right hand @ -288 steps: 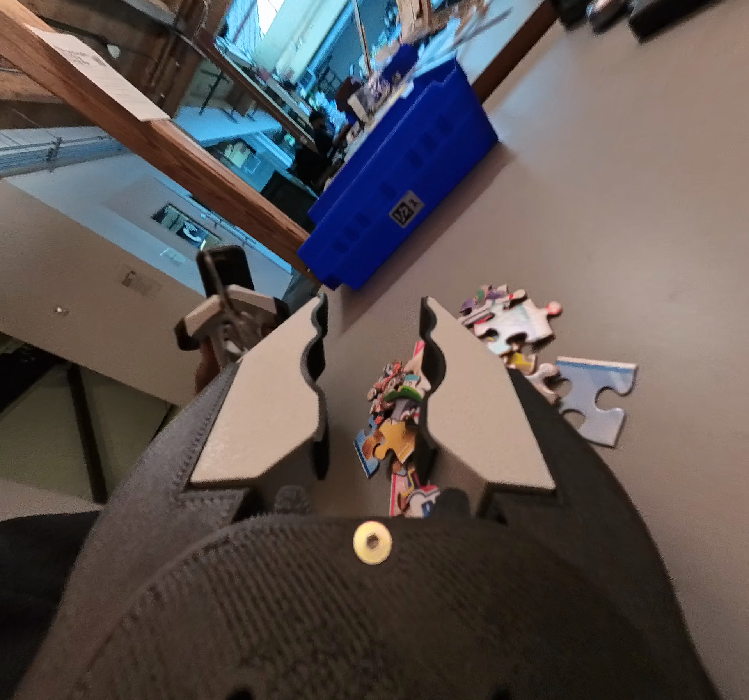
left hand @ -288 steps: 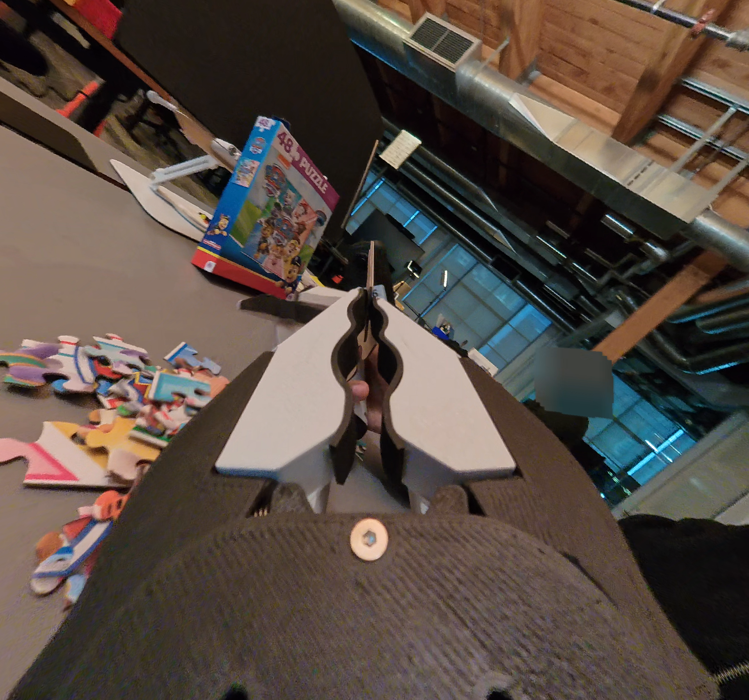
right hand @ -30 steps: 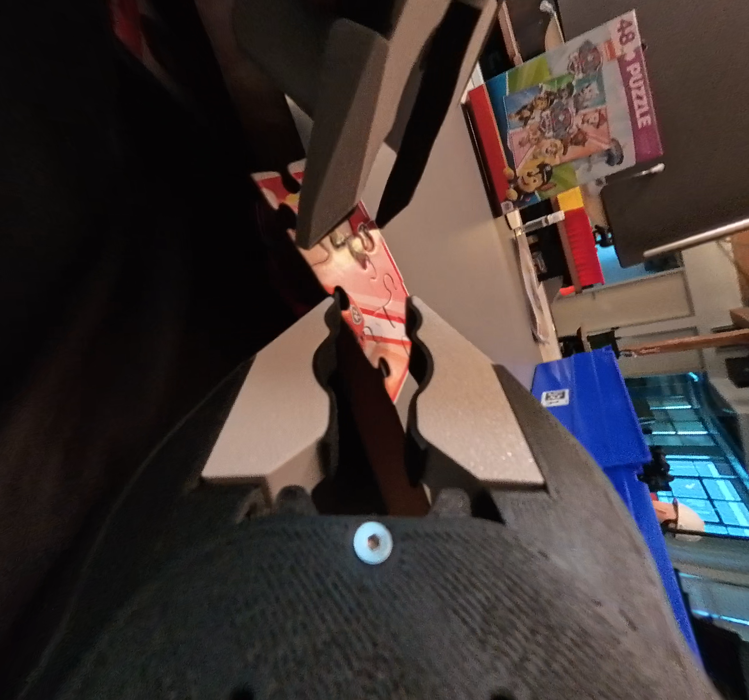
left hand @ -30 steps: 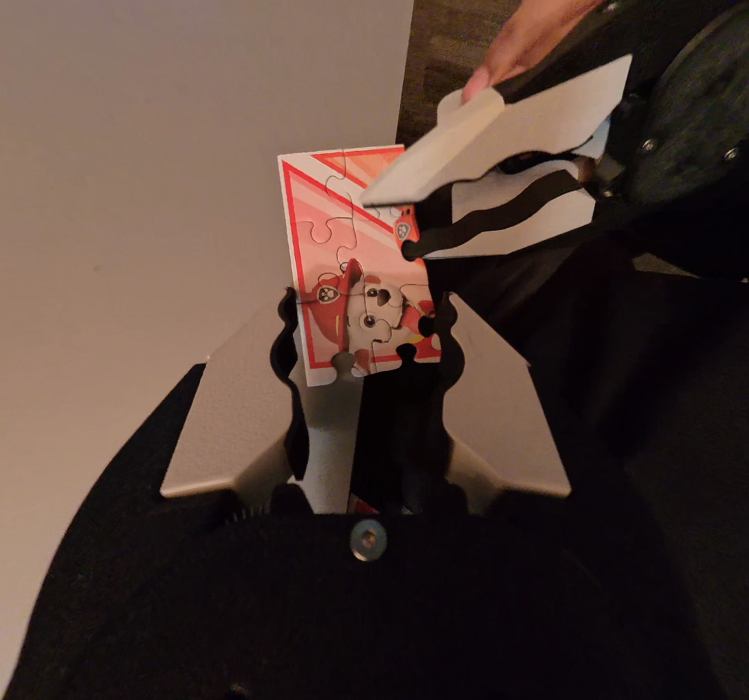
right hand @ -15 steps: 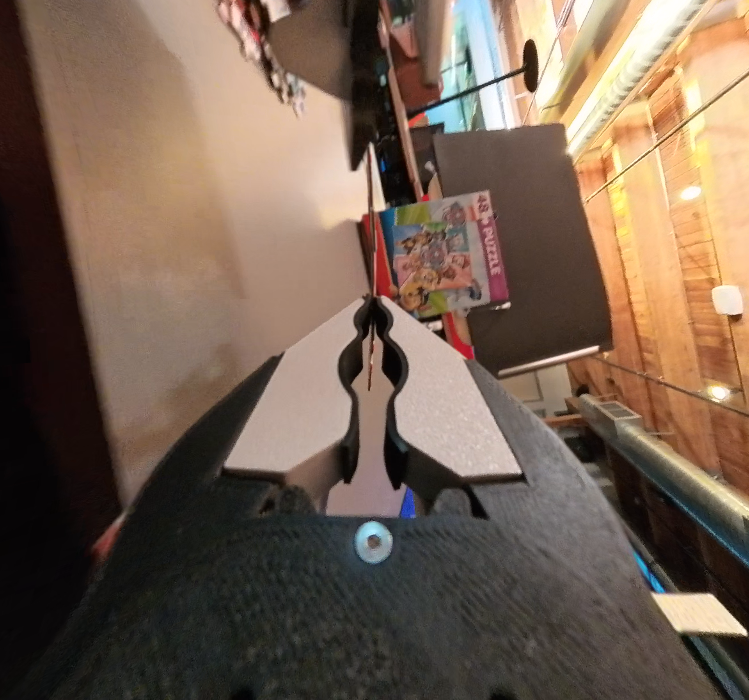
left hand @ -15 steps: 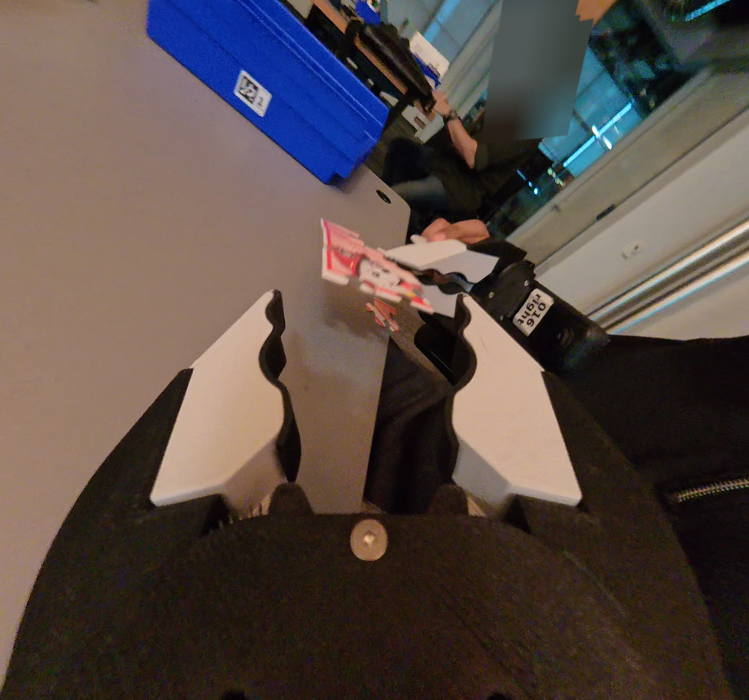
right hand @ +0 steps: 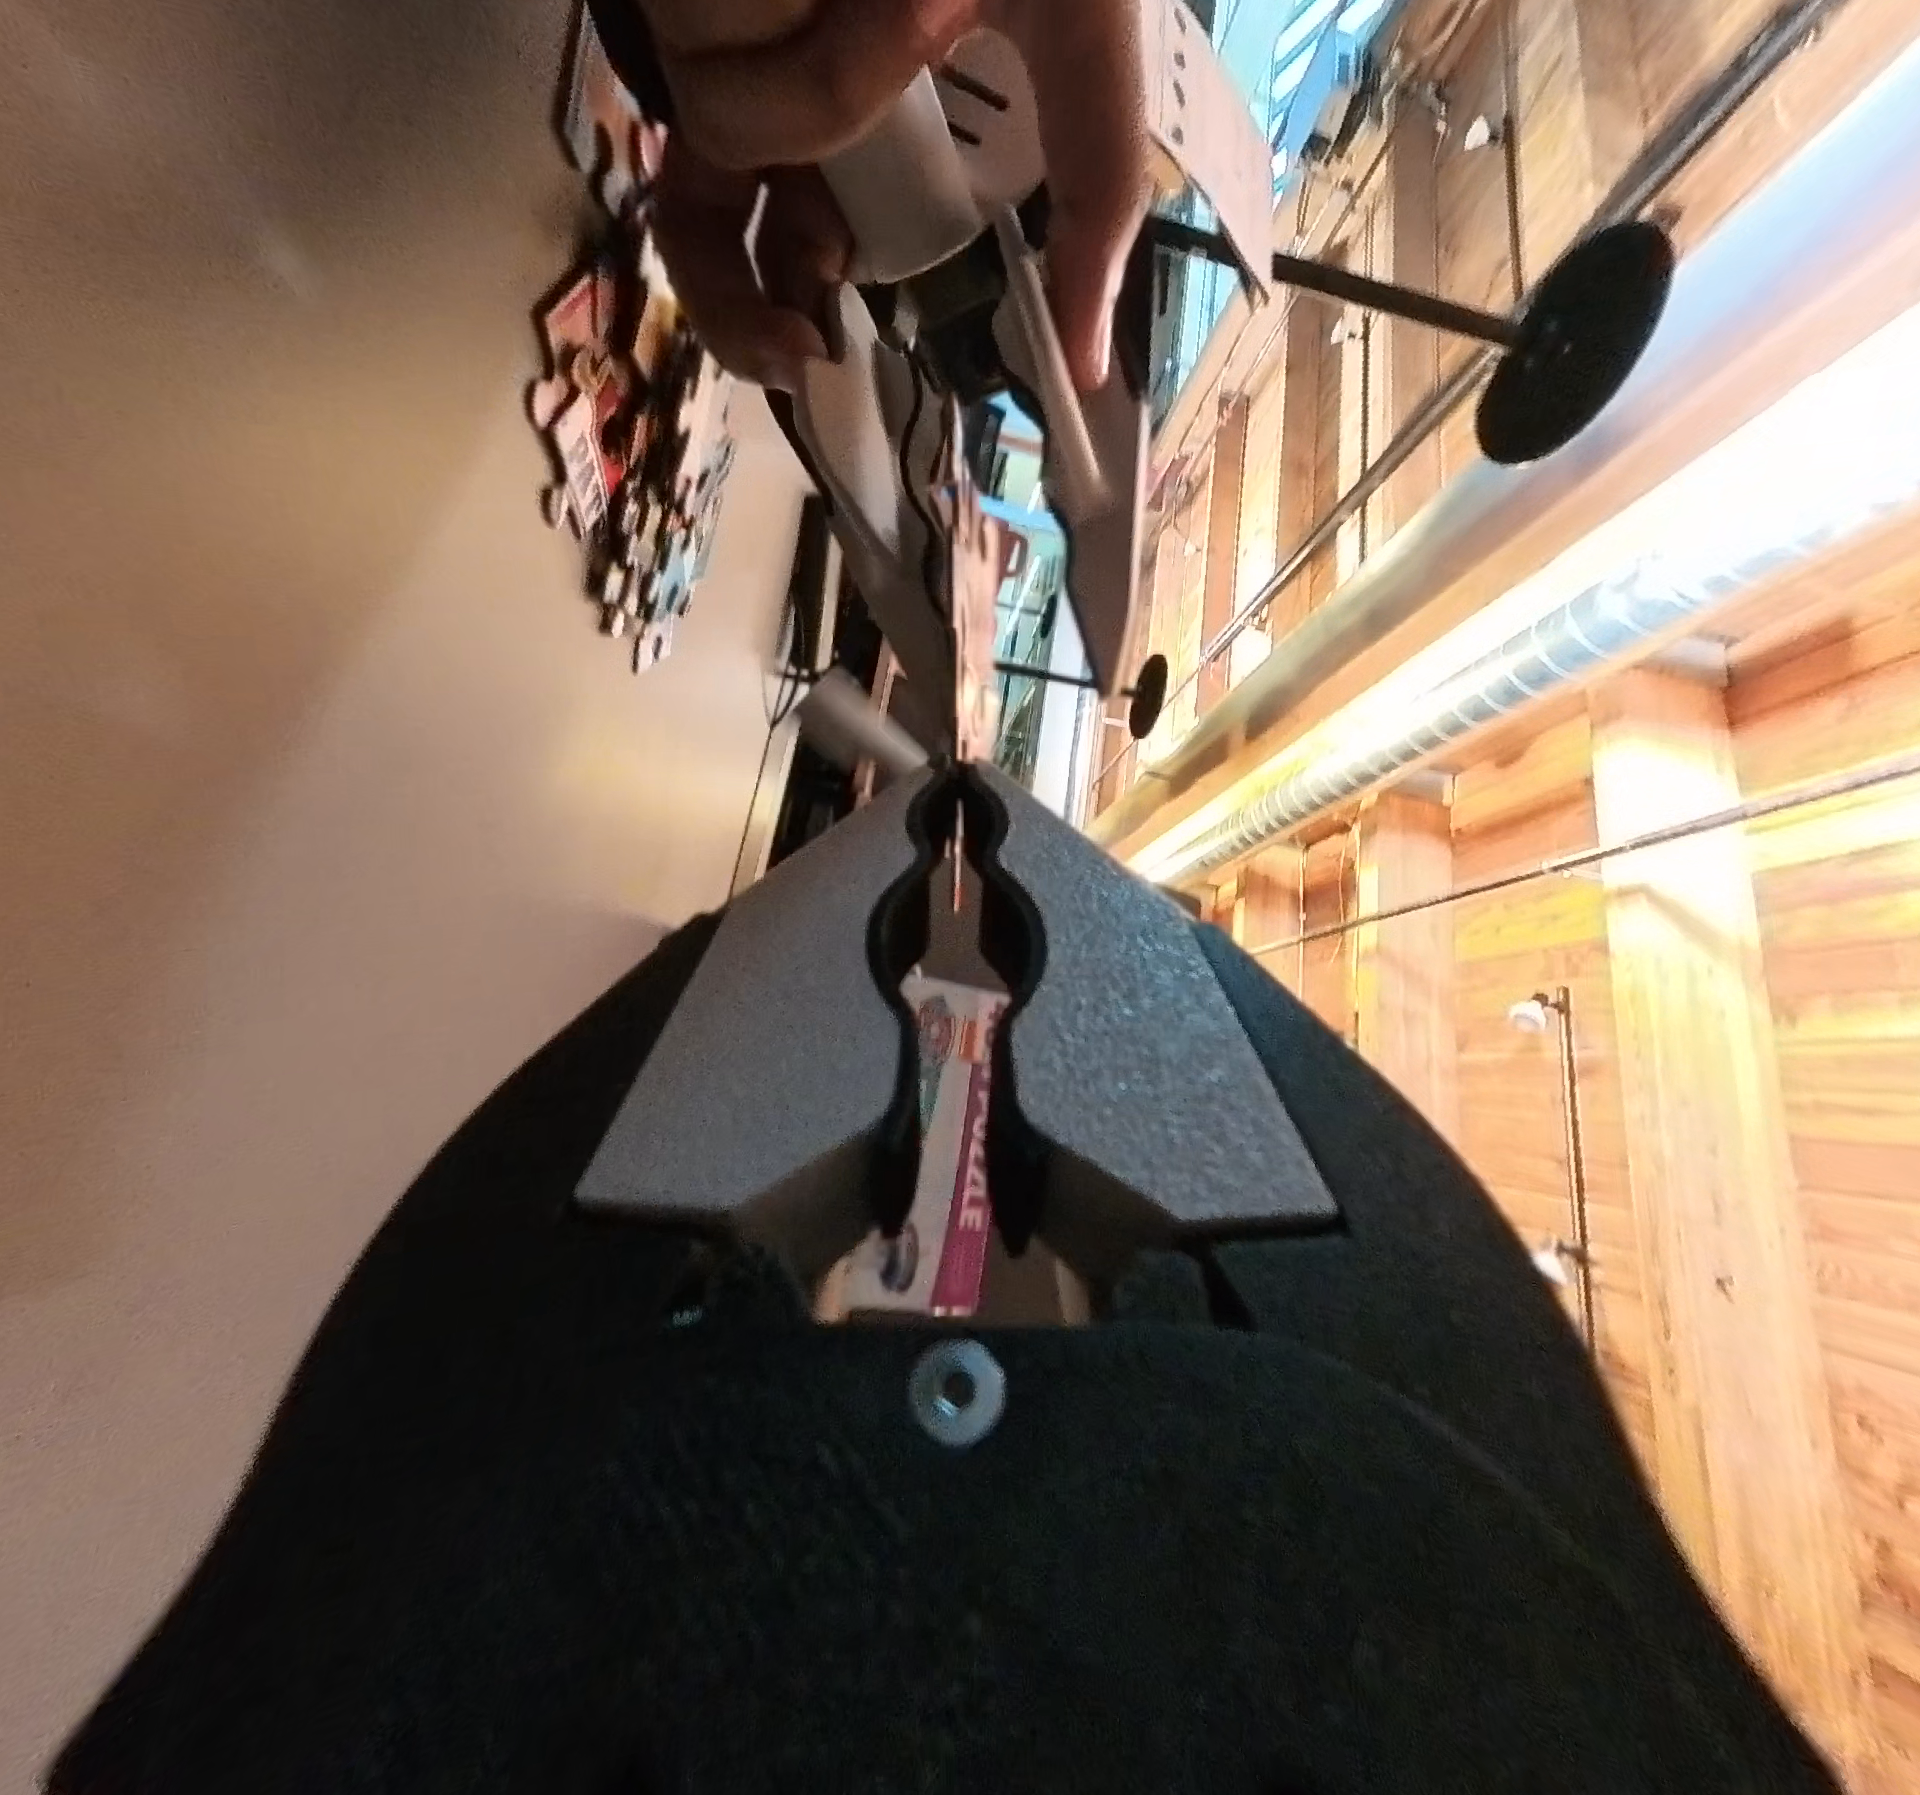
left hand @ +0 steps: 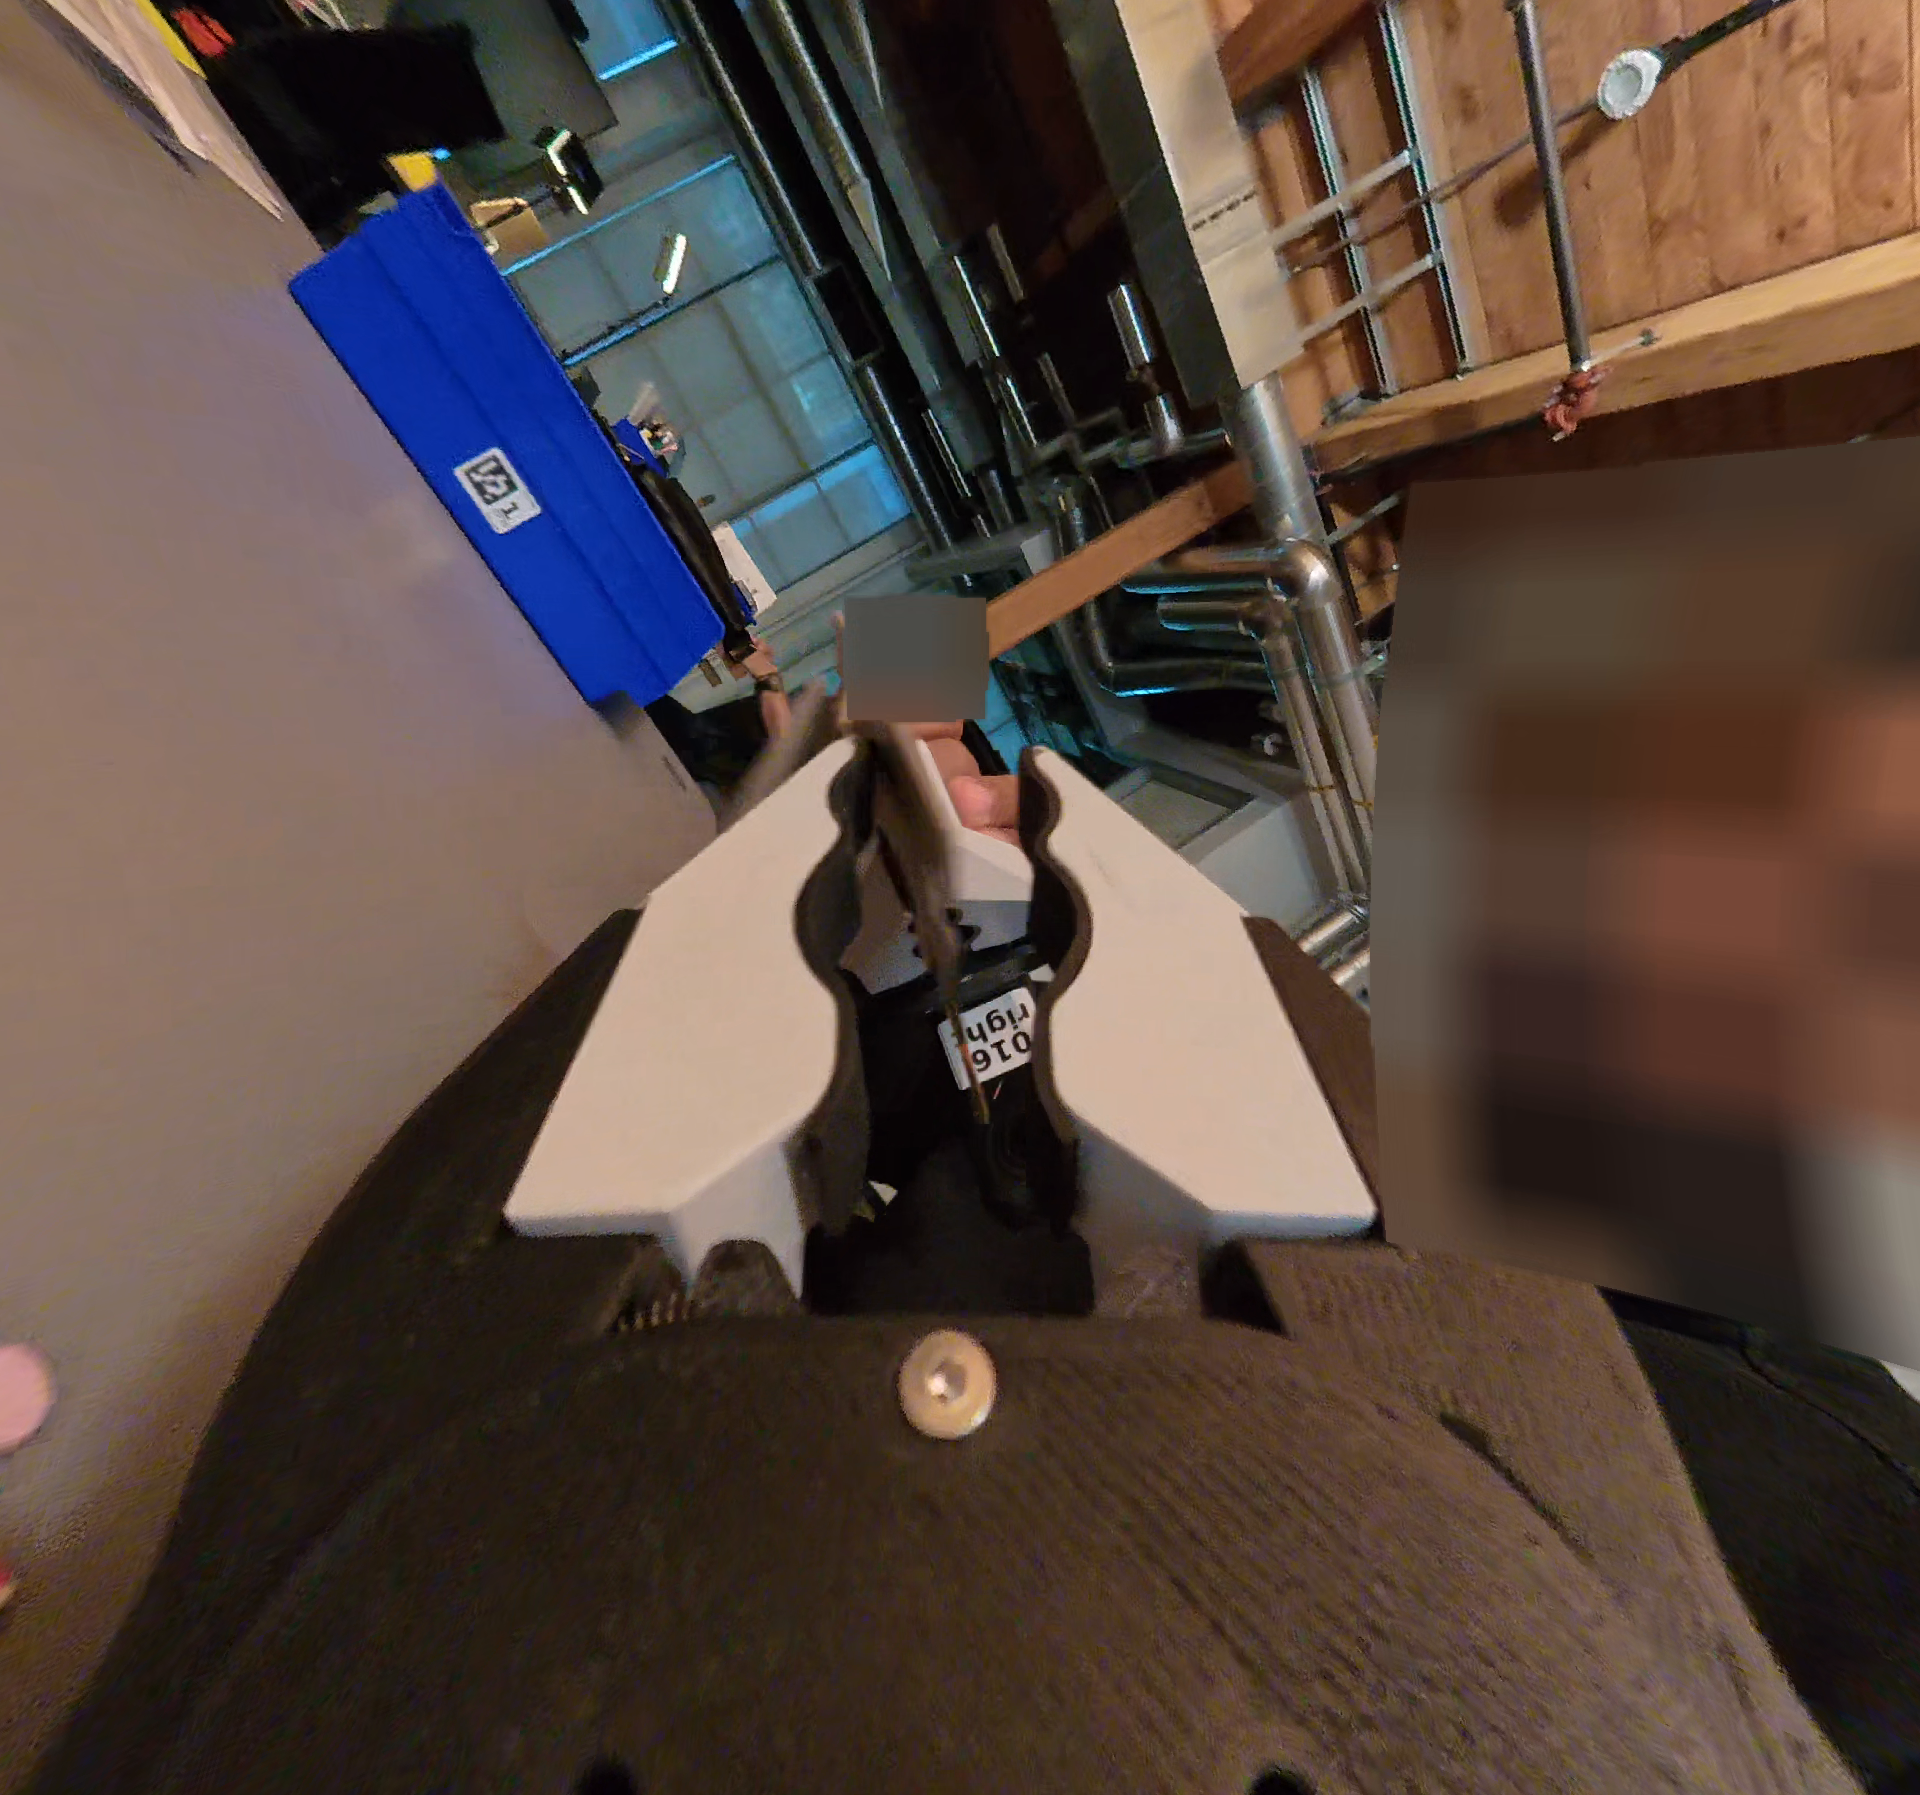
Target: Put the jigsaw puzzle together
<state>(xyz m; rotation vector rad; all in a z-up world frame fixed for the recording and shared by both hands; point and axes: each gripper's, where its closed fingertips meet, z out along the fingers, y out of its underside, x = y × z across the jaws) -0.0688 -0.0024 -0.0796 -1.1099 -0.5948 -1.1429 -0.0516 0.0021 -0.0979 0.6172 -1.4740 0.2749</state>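
In the right wrist view my right gripper [right hand: 956, 771] is shut on a thin slab of joined red and pink puzzle pieces [right hand: 971, 602], seen edge-on and sticking out past the fingertips. My left gripper [right hand: 1029, 706], held by a hand [right hand: 831, 31], straddles that slab from above. One finger lies close along the slab and the other stands well off. In the left wrist view my left gripper [left hand: 940, 758] is open. The dark slab edge [left hand: 914, 872] runs between its fingers near the left one. The right gripper's white fingers [left hand: 982, 872] show behind it.
A blue bin [left hand: 499, 457] stands on the grey table [left hand: 208, 706]. Several loose puzzle pieces [right hand: 634, 457] lie on the table. The puzzle box [right hand: 961, 1174] shows behind my right jaws. A pink piece [left hand: 16, 1397] sits at the left edge. Pipes and wooden beams are overhead. My left and right fingertips are right by each other.
The left gripper, open and apart from the slab half a second ago, has swung in around it with narrower jaws. The right gripper stays shut on the slab.
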